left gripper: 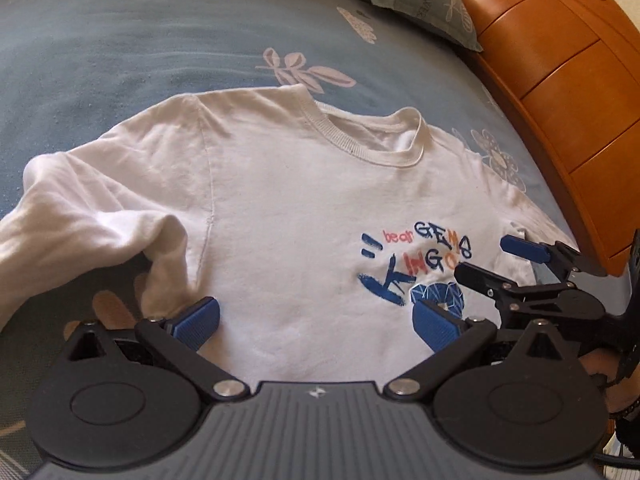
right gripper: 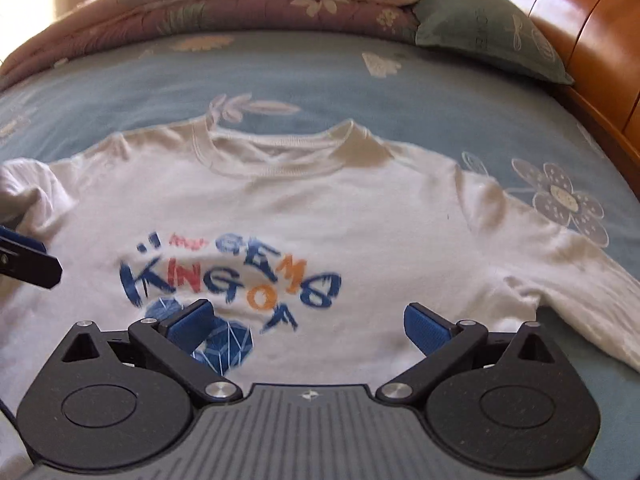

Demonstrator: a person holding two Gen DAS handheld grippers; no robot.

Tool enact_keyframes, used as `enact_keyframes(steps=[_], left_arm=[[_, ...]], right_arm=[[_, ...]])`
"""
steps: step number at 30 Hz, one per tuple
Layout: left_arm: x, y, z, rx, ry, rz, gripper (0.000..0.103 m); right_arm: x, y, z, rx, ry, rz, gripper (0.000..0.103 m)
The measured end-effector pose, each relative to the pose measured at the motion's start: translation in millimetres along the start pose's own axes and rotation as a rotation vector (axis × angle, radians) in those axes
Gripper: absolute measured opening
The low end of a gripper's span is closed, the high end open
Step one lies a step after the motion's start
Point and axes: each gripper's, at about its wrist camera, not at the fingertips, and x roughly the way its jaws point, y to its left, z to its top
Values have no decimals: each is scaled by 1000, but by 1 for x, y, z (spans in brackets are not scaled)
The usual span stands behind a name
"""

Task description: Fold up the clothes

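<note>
shirt: white long-sleeve shirt [left gripper: 280,208] lying front-up on the blue flowery bedsheet [left gripper: 120,40], collar [left gripper: 360,136] pointing away toward the pillow [right gripper: 488,32], printed logo [right gripper: 232,284] facing up. Body looks spread out flat, not folded over anywhere I can see.

sleeves: the one on the left side [left gripper: 80,216] is bunched and curled back toward the body, the right one [right gripper: 560,288] runs out at an angle toward the wooden bed frame [right gripper: 592,64].

left gripper [left gripper: 316,320]: jaws spread wide, nothing in them, hovering low over the shirt's lower chest.

right gripper [right gripper: 308,320]: also gaping, empty, right over the logo. Its blue pads [left gripper: 524,248] show up in the left view too.

how it'll handle: thin soft cotton by the look of it, super light, zero stiffness, so it'll droop and drag wherever it isn't supported. Not slippery on that sheet, not fragile.

where to grab: I'd pinch a shoulder seam and the hem on the same side, or the cuff for that crumpled sleeve. Pinch just one layer or you'll lift the back too.

stage: laid flat is all I can tell.
</note>
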Motion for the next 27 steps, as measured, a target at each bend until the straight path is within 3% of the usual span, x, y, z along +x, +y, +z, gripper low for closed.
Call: enact_keyframes(steps=[5, 10, 14, 18, 23, 27], left_arm=[[3, 9, 1, -100, -13, 11, 102], [3, 13, 3, -159, -42, 23, 102], [5, 11, 2, -184, -55, 42, 102], [5, 9, 4, -205, -58, 62, 102], [6, 6, 5, -201, -48, 84, 102], [8, 4, 5, -195, -41, 100, 102]], right_arm=[[34, -19, 48, -8, -84, 32, 103], [94, -32, 87, -29, -59, 154, 103], [133, -31, 100, -79, -34, 168, 103], [133, -31, 110, -120, -28, 178, 103], [93, -54, 98, -62, -55, 103, 103], [113, -71, 81, -13, 11, 67, 103]])
